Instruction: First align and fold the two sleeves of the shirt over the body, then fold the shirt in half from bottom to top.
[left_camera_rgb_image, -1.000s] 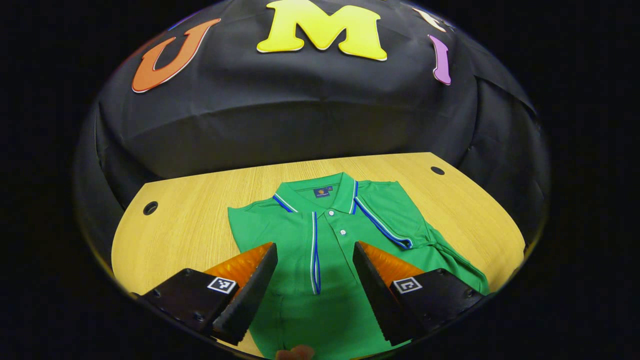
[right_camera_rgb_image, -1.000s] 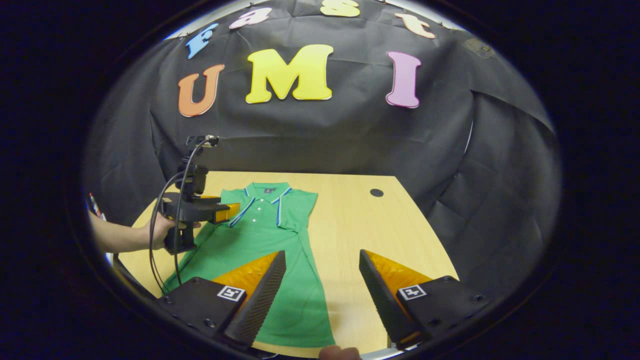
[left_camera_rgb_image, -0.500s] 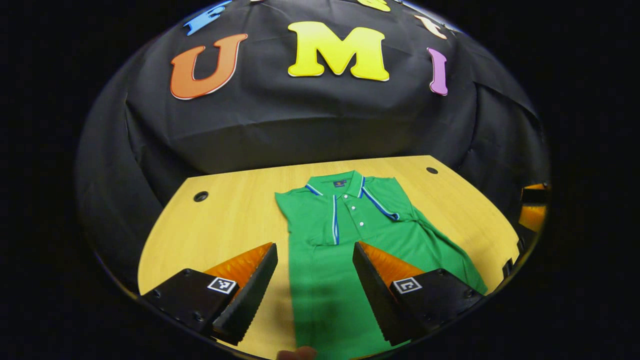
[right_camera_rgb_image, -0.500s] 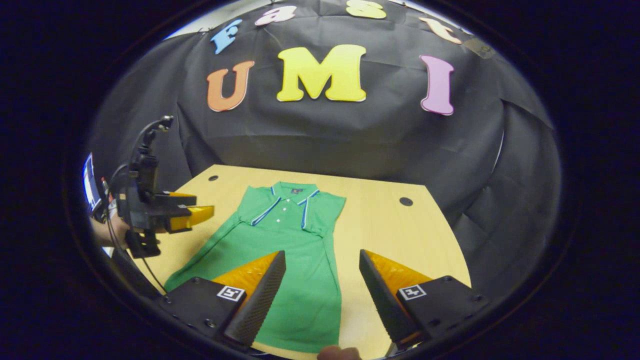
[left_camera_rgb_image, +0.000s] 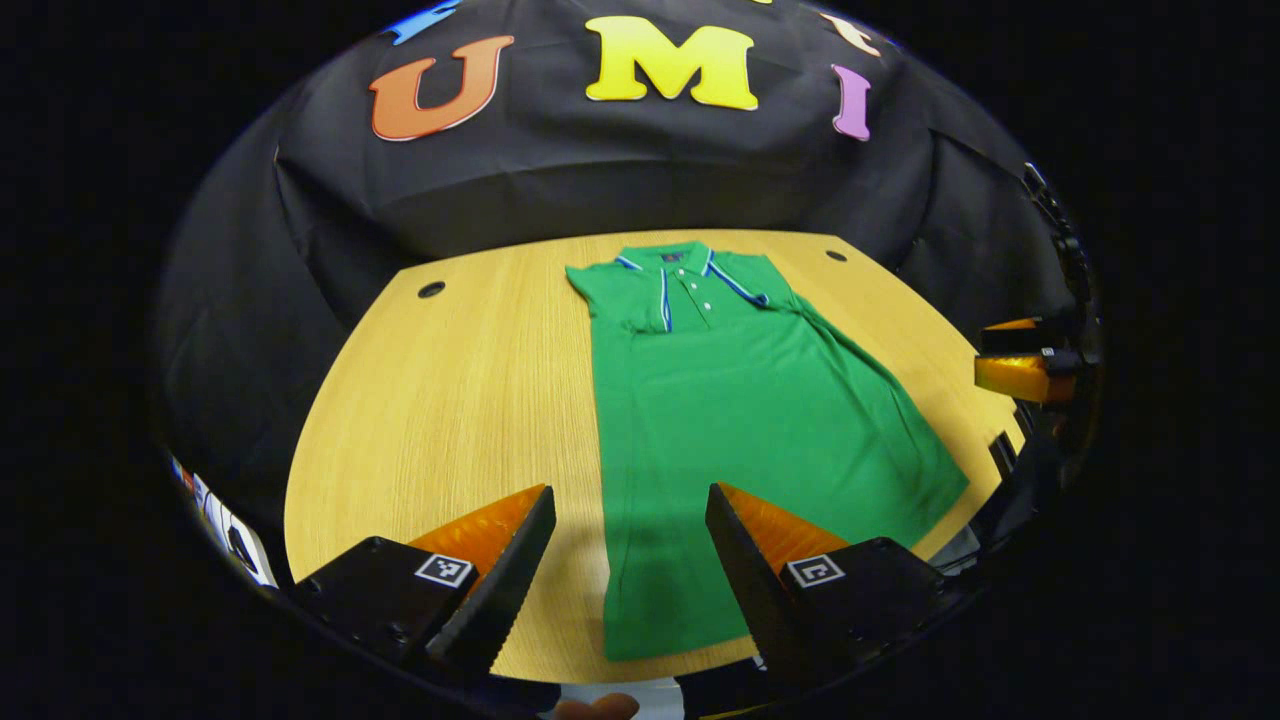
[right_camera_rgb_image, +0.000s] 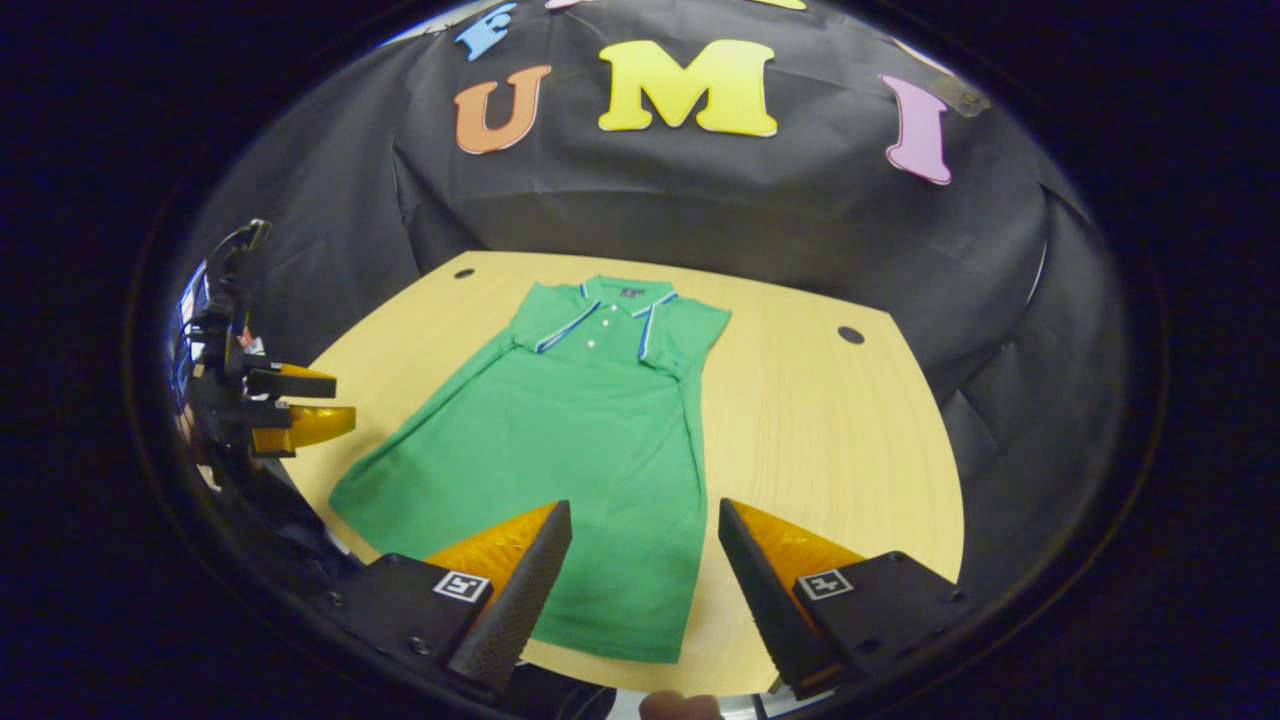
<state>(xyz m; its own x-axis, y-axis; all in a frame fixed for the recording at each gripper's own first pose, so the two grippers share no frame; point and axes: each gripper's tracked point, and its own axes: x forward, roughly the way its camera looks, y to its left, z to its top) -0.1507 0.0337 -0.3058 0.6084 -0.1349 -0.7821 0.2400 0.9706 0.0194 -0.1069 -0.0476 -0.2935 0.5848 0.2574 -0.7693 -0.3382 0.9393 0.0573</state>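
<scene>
Shirt: the green polo shirt (left_camera_rgb_image: 740, 400) lay flat on the table (left_camera_rgb_image: 450, 400), collar toward the booth's wall and hem toward you, near the table's front edge.
Collar: the collar (right_camera_rgb_image: 620, 292) with its striped edging and buttoned placket faced up at the far end of the garment.
Sleeves: both sleeves (right_camera_rgb_image: 690, 335) lay folded inward over the chest, so the upper part looked narrow; below them the body widened, and its hem corner (right_camera_rgb_image: 350, 495) reached out toward the left-hand side of the right gripper view.
Left gripper: your left gripper (left_camera_rgb_image: 625, 545) hovered above the near end of the shirt with its jaws spread apart and nothing between them; one finger hung over bare wood beside the shirt's long edge, the other over the cloth. From the right gripper view the same tool (right_camera_rgb_image: 290, 410) showed at the far left, off the table's corner and well apart from the garment.
Right gripper: your right gripper (right_camera_rgb_image: 645, 560) was likewise parted and empty, held over the hem end; its left finger sat over the fabric and its right finger over wood. In the left gripper view it (left_camera_rgb_image: 1020, 365) showed at the right margin, beyond the table's edge.
Table: the light wooden top carried two round cable holes (right_camera_rgb_image: 850, 334) at the far corners, clear of the shirt.
Contact: neither tool touched the cloth.
</scene>
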